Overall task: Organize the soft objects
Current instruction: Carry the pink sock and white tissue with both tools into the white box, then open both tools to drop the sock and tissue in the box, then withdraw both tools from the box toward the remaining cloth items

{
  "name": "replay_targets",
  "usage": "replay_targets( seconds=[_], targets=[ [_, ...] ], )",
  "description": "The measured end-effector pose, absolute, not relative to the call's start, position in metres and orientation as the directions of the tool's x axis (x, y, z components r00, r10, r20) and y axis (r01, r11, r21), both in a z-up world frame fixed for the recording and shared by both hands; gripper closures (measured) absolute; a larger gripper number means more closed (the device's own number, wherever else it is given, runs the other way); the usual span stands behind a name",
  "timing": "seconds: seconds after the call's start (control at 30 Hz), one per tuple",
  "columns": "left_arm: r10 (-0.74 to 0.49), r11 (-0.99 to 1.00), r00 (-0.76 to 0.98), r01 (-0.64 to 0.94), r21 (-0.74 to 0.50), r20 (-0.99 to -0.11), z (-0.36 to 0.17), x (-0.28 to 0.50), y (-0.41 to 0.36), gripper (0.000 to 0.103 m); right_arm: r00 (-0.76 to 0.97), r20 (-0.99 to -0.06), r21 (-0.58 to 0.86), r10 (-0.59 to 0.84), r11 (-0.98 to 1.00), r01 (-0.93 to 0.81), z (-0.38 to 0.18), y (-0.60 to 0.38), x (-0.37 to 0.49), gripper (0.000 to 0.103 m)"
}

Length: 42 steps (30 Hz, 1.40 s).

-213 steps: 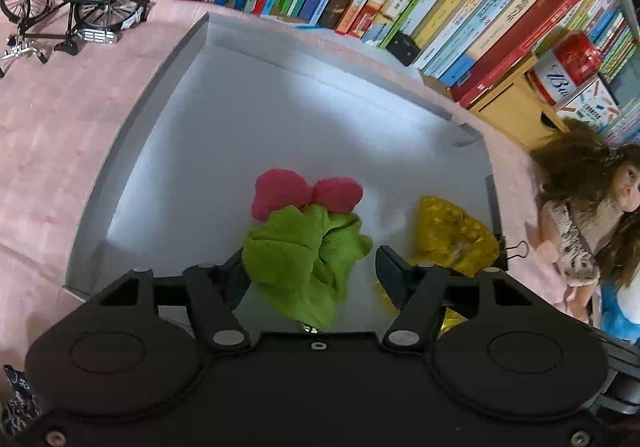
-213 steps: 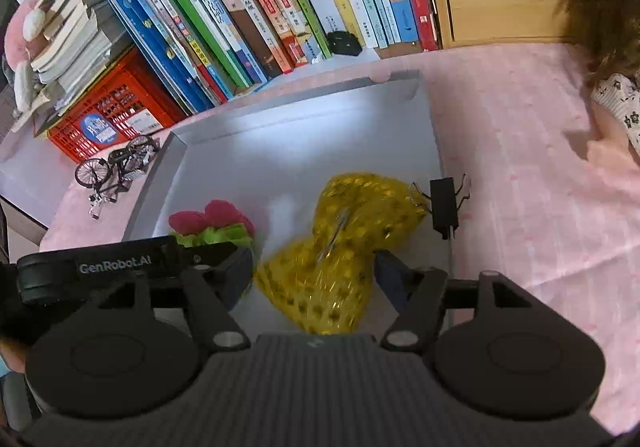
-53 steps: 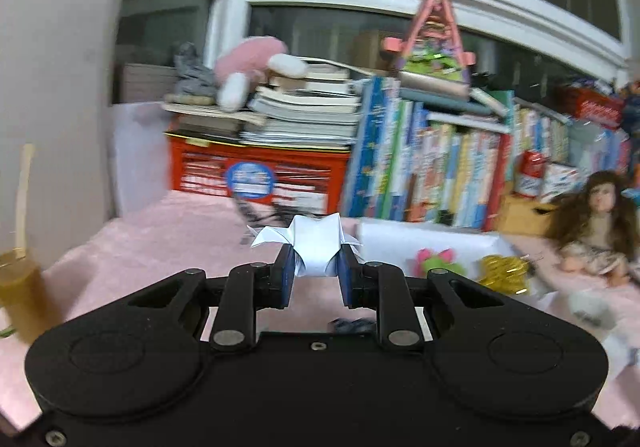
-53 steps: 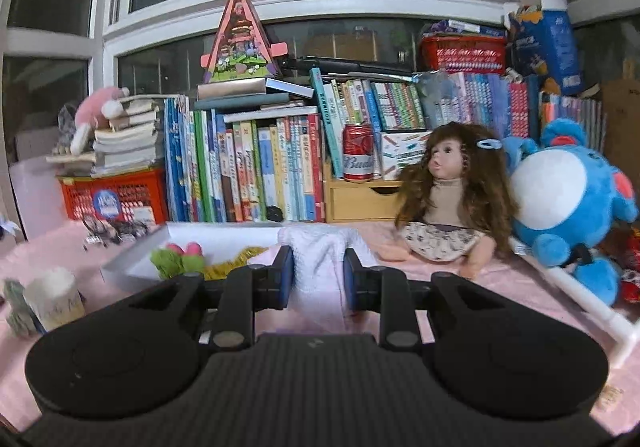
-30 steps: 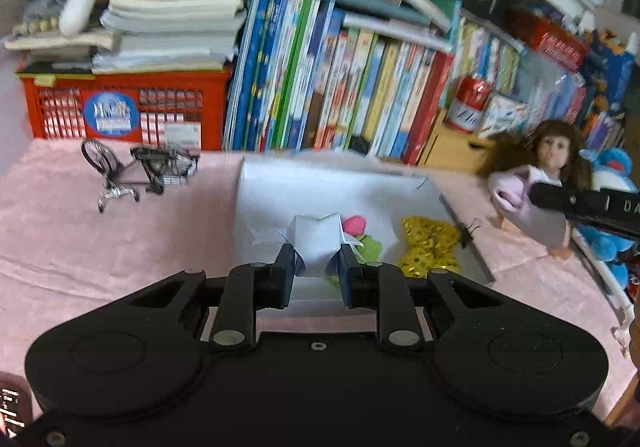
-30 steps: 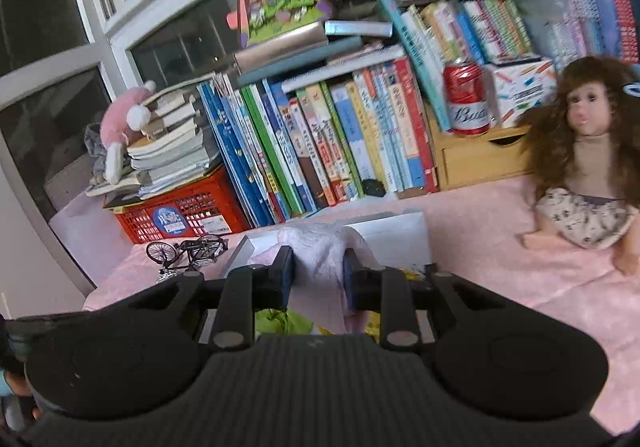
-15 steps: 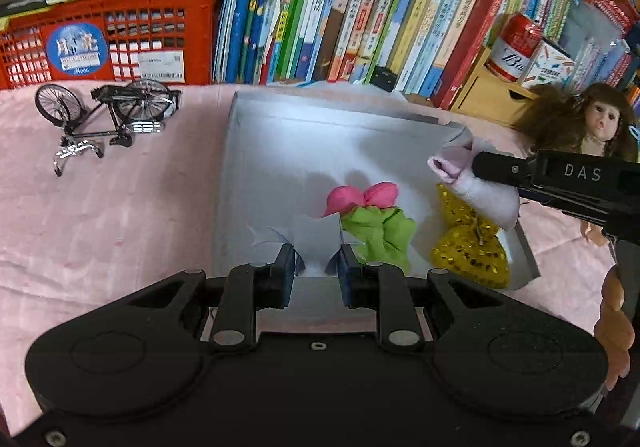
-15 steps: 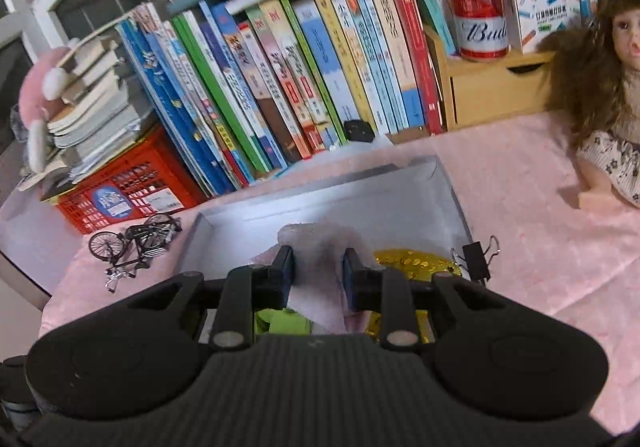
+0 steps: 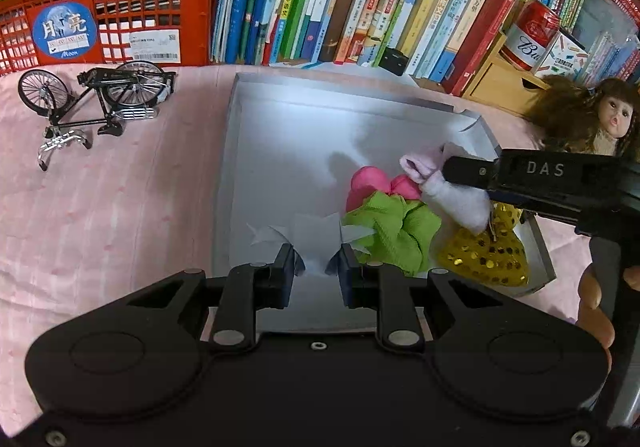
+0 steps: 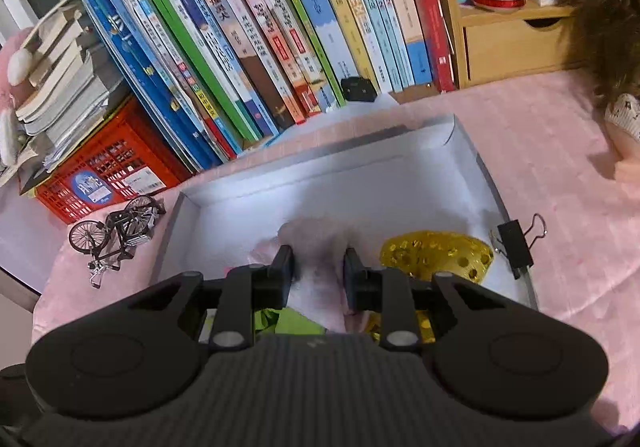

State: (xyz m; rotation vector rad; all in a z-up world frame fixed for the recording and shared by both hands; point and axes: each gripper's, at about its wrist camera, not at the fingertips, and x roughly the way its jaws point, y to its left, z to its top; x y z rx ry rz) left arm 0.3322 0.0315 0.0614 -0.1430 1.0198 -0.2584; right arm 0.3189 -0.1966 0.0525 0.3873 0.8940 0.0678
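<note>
A shallow white tray [image 9: 280,135] lies on the pink cloth. In it are a green and pink soft bow [image 9: 390,225] and a yellow sequin bow [image 9: 486,255]. My left gripper [image 9: 315,265] is shut on a white soft bow [image 9: 312,237], held just above the tray's near left part, next to the green bow. My right gripper [image 10: 318,267] is shut on a pale pink fuzzy cloth [image 10: 320,247] and holds it over the tray's middle. In the left wrist view that pink cloth [image 9: 448,189] hangs above the green and yellow bows. The yellow bow [image 10: 436,251] shows to the right of my right gripper.
A model bicycle [image 9: 96,103] lies on the cloth left of the tray. A red crate [image 9: 108,27] and a row of books [image 9: 360,3] stand behind it. A black binder clip [image 10: 518,241] sits on the tray's right rim. A doll [image 9: 588,119] lies at the right.
Both grippers have come down and forward over the tray with their soft things. The right gripper's pink cloth has moved left, over the green and yellow bows.
</note>
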Motion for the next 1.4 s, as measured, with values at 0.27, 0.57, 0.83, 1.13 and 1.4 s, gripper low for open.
replay_targets(
  seconds=[0.27,0.57,0.83,1.13,1.4],
  targets=[
    [-0.277,0.961,0.494,0.159,-0.227,-0.824,0.06,0.331,0.029,0.076,0.601,-0.768,0.343,0.22,0.935,0.096,0.049,-0.195,0.321,0.069],
    [-0.263,0.964,0.521,0.166,-0.205,-0.812,0.073,0.322,0.027,0.062,0.615,-0.746,0.377,0.256,0.923,0.073,0.055,-0.196,0.315,0.042],
    [-0.241,0.97,0.582,0.179,-0.167,-0.776,0.098,0.3,0.03,0.055,0.662,-0.699,0.355,0.271,0.935,-0.007,0.083,-0.196,0.294,0.037],
    [-0.238,0.967,0.667,0.23,-0.11,-0.705,0.13,0.245,0.028,0.05,0.764,-0.592,0.241,0.258,0.961,-0.138,0.12,-0.2,0.234,0.029],
    [-0.299,0.95,0.722,0.29,-0.119,-0.624,0.147,0.182,0.025,0.041,0.836,-0.471,0.149,0.282,0.959,-0.24,0.14,-0.21,0.157,0.019]
  ],
)
